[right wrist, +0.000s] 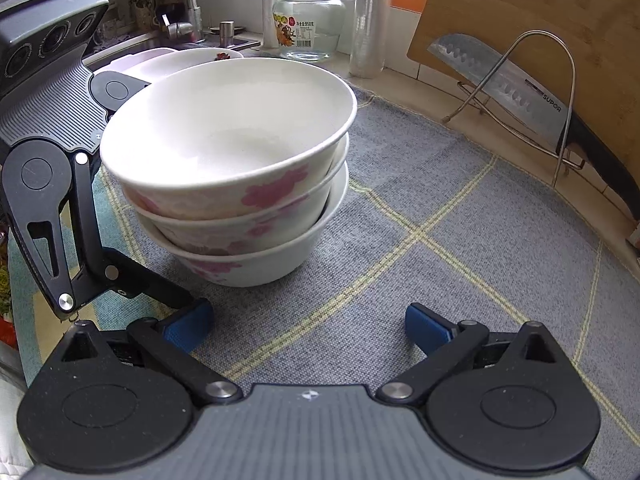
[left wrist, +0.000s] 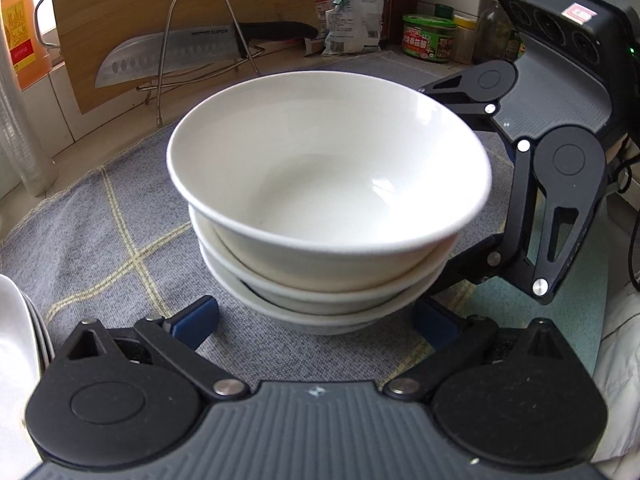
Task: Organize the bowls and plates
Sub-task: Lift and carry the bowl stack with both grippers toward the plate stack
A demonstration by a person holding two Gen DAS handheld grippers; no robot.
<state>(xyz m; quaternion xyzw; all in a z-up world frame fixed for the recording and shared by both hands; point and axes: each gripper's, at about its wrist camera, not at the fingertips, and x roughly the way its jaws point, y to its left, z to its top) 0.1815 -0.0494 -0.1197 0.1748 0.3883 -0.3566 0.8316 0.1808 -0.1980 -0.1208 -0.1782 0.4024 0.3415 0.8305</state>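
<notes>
A stack of three white bowls [left wrist: 320,208] stands on a grey checked mat [left wrist: 120,232]; the top bowl sits tilted. In the right wrist view the stack [right wrist: 232,184] shows pink flower prints. My left gripper [left wrist: 316,320] is open, its blue pads on either side of the stack's base, not touching. My right gripper [right wrist: 308,328] is open and empty, low over the mat just in front and right of the stack. Each gripper shows in the other's view beside the stack. White plates [left wrist: 16,340] lie at the left edge.
A knife [left wrist: 168,56] rests on a wire rack against a wooden cutting board [left wrist: 160,8]. Jars and packets [left wrist: 428,38] stand at the back. A glass jar [right wrist: 308,24], plates [right wrist: 160,60] and a sink tap are behind the stack.
</notes>
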